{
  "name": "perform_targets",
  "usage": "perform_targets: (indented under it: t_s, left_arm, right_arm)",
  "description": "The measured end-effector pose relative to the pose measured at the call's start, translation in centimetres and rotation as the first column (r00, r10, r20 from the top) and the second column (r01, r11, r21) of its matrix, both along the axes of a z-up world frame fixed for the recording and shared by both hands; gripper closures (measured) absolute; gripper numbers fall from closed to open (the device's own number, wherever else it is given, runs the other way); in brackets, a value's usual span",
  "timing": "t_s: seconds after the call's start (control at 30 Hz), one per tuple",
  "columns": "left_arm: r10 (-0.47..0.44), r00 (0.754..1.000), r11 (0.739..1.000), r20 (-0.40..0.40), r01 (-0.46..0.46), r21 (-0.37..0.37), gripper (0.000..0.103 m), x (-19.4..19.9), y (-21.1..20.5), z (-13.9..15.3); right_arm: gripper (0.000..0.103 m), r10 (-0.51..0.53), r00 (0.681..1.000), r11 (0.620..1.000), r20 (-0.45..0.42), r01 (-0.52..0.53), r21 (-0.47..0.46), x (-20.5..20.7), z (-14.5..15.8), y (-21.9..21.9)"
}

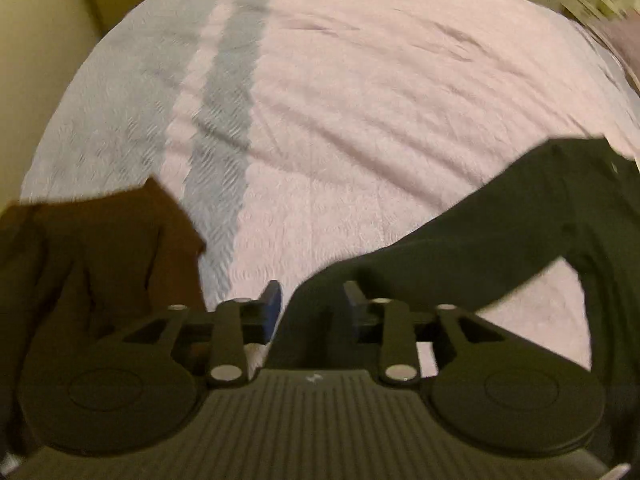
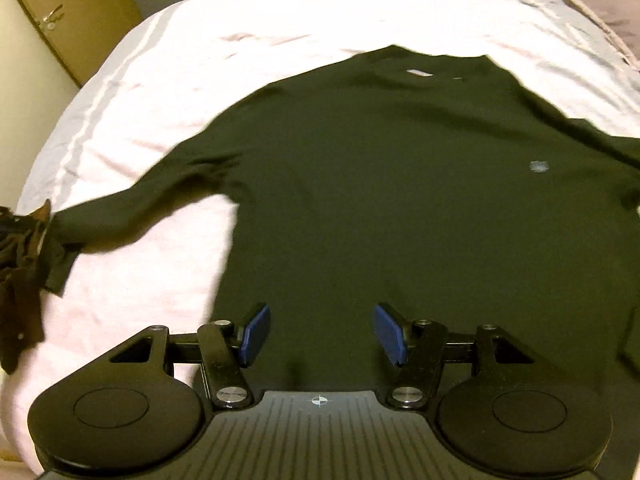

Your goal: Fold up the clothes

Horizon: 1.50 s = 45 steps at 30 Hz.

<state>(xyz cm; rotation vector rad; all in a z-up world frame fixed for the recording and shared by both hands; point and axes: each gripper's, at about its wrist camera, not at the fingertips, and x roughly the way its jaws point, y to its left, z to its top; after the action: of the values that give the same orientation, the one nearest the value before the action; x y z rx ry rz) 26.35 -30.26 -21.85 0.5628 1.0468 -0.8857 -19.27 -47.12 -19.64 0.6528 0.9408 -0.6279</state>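
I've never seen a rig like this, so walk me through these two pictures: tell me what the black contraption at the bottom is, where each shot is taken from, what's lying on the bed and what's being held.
The black contraption is a hand-held gripper with two blue-padded fingers; a person carries one in each hand. A wide-angle camera on each looks forward along its fingers, which bends the picture.

One picture comes from the left gripper. Its fingers reach around a sleeve of the dark sweater, but whether they pinch it I cannot tell.

The other comes from the right gripper. Its fingers stand apart over the sweater's lower edge, holding nothing.

The dark sweater lies spread on a pale pink bedspread. A brown garment lies crumpled by the outstretched sleeve.
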Motion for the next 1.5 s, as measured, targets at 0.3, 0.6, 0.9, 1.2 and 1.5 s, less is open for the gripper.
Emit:
perform_targets:
  t_s: [0.3, 0.6, 0.9, 1.2, 1.5]
  left_arm:
    - [-0.391, 0.920, 0.913, 0.013, 0.386, 0.135, 0.041, -3.2, -2.4, -6.0]
    - [-0.530, 0.834, 0.840, 0.155, 0.490, 0.234, 0.084, -3.6, -0.8, -5.9]
    - [-0.653, 0.508, 0.742, 0.561, 0.577, 0.341, 0.092, -5.3, 2.1, -0.9]
    - [-0.569, 0.710, 0.816, 0.415, 0.426, 0.390, 0.078, -2.6, 4.7, -4.4]
    - [-0.513, 0.826, 0.858, 0.232, 0.497, 0.128, 0.061, -11.9, 4.1, -2.2]
  right_arm:
    - [0.042, -0.043, 0.993, 0.998, -0.111, 0.048, 0.044, 0.9, -1.6, 1.7]
    - [0.042, -0.133, 0.977, 0.990, -0.164, 0.140, 0.027, -0.4, -1.5, 0.6]
    - [0.042, -0.055, 0.990, 0.998, -0.128, 0.059, 0.023, 3.6, -1.4, 1.3]
    - [0.042, -0.111, 0.984, 0.993, -0.142, 0.116, 0.025, 1.5, -1.3, 1.5]
    - [0.042, -0.310, 0.921, 0.947, -0.236, 0.322, 0.011, -9.1, -1.7, 2.0]
